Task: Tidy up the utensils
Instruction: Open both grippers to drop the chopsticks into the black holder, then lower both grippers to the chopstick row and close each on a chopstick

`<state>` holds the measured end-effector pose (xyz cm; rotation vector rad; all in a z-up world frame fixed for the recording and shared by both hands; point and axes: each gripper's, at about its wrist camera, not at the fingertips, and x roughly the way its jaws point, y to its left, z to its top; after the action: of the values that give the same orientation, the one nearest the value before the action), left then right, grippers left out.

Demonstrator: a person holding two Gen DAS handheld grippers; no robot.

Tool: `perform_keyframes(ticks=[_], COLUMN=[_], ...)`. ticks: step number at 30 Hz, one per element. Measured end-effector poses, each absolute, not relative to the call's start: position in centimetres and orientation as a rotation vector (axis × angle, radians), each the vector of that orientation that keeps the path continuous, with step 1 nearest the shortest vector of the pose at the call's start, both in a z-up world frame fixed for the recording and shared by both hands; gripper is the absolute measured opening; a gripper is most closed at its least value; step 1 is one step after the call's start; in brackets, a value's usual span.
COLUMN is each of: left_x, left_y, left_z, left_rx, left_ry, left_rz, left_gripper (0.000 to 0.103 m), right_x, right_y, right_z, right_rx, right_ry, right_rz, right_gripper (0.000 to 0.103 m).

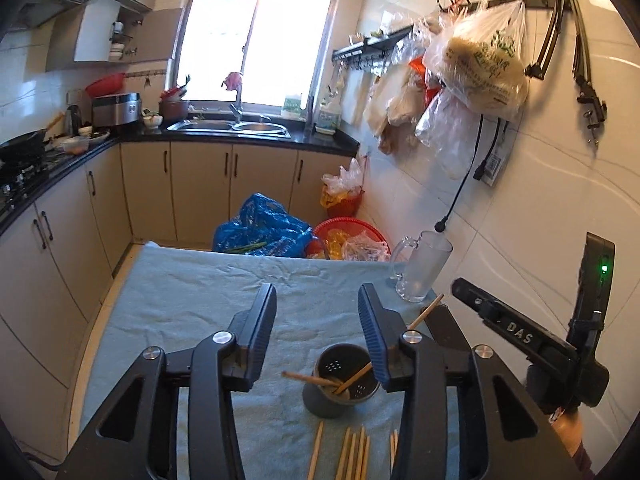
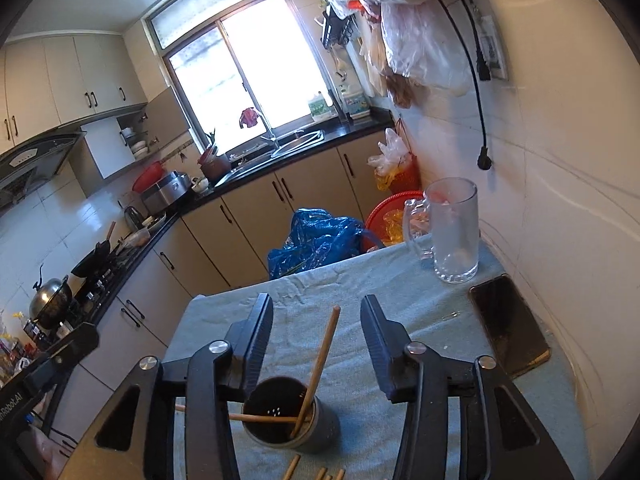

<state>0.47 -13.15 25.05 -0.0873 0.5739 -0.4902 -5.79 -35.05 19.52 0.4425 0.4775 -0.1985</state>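
Nearest my left lens are the loose chopsticks (image 1: 352, 454) lying flat on the cloth at six o'clock — I count about six tips, though the frame edge cuts them off. Just beyond them stands one grey perforated holder (image 1: 341, 384), upright, with two chopsticks (image 1: 320, 381) inside: one leans toward nine o'clock, the other toward two o'clock, its top end showing past my fingers. My left gripper (image 1: 317, 316) is spread wide and holds nothing; the holder sits below and between its blue-padded fingers (image 1: 370, 332).

My right gripper (image 2: 317, 326) hangs over the same holder (image 2: 290, 416) — jaws wide apart, gripping nothing. From here one stick (image 2: 320, 368) rises at twelve o'clock between the fingers without touching either, and the second lies across the rim toward nine.

One empty glass mug (image 2: 450, 230) stands at two o'clock, and one dark phone (image 2: 508, 324) lies flat at three o'clock beside the tiled wall. The table wears a wrinkled pale blue cloth (image 1: 192, 300). Beyond: beige cabinets, a black counter with a sink (image 1: 228, 126) under a bright window, one blue bag (image 1: 260, 228) and red baskets (image 1: 348, 236) on the floor.
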Motion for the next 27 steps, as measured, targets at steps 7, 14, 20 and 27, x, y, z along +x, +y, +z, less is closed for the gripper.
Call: perform_keyframes(ticks=[7,14,20,27], left_x=[-3.9,-7.4,-7.8,-7.7], left_y=[-10.1,-8.1,-8.9,-13.0], left_z=[25.7,21.0,13.3,5.0], left_rx=[-0.075,-0.028,0.059,0.191], left_ry=[0.549,0.619,0.796,1.009], left_rz=[-0.468,-0.454,-0.458,-0.531], left_gripper=[0.05,0.057,0.057,0.042], right_x=[-10.3,-15.3,-17.8,-17.5], right_y=[-34.6,-34.4,-33.4,-31.3], right_z=[20.7,17.6,9.6,1.9], right_rx=[0.423,0.364,0.399,0.464], right_ry=[0.486,0.62,0.829,0.99], right_rz=[-0.21,-0.229,-0.175,-0.074], right_gripper=[0.059,0.069,0.069,0.039])
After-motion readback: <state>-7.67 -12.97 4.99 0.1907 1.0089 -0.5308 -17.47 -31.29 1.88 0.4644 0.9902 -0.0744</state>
